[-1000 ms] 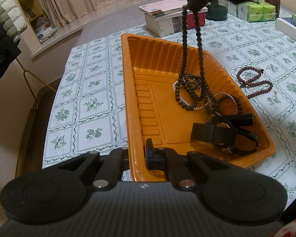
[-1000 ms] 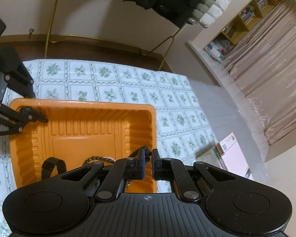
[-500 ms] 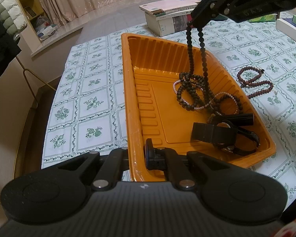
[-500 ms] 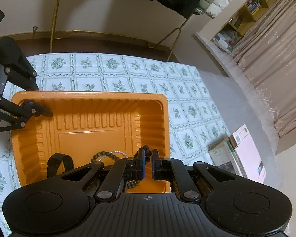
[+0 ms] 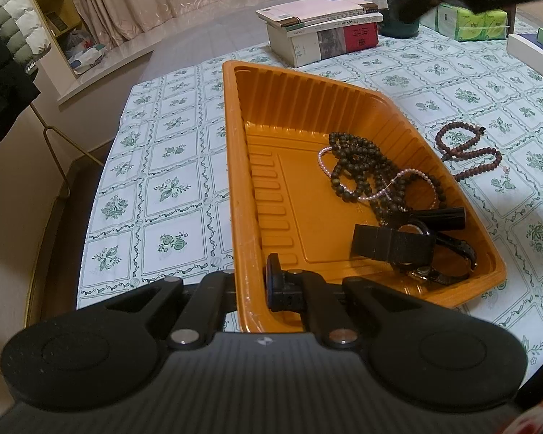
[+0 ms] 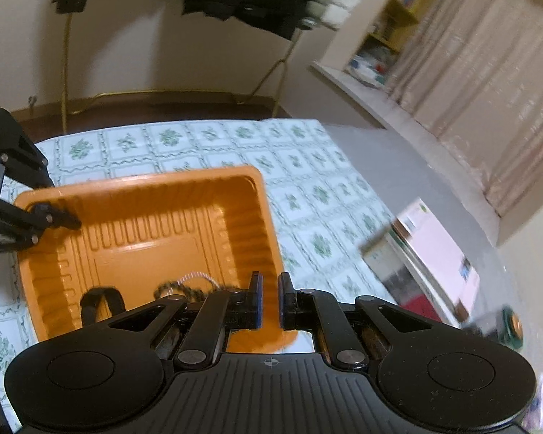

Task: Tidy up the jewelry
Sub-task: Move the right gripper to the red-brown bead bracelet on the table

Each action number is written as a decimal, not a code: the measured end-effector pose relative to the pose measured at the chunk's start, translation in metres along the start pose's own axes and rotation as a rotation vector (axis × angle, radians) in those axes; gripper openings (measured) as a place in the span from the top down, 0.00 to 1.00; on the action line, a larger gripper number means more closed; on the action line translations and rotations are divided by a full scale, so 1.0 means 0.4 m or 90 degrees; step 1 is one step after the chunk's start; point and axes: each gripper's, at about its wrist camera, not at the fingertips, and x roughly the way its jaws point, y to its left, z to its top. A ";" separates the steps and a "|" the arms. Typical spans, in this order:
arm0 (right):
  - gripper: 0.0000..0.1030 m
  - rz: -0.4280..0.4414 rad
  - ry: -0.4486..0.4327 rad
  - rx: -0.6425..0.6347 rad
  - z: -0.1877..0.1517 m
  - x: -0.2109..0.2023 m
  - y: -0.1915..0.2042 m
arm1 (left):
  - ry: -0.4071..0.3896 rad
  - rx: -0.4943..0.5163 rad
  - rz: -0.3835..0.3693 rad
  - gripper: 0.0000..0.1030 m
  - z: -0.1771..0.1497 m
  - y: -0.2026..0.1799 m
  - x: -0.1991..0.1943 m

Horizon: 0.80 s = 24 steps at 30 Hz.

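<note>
Left wrist view: the dark bead necklace (image 5: pixel 365 166) lies heaped in the orange tray (image 5: pixel 235 166), tangled with a thin pink bead strand (image 5: pixel 409 177). Beside them, toward the tray's near end, sit a black cylinder (image 5: pixel 441 217) and black strapped watches (image 5: pixel 412 249). A reddish-brown bead string (image 5: pixel 467 148) rests on the patterned surface (image 5: pixel 170 166) just outside the tray's right wall. The left tongs (image 5: pixel 251 285) are clamped on the tray's near rim, one finger outside the wall, one inside. The right tongs (image 6: pixel 269 300) hover above the tray's far end, slightly parted and holding nothing. Stacked books (image 5: pixel 322 32) stand toward the surface's far edge.
</note>
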 end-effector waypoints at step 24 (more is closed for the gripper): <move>0.42 -0.088 -0.038 0.410 -0.462 -0.185 0.024 | 0.000 0.002 0.009 0.96 0.001 -0.003 -0.009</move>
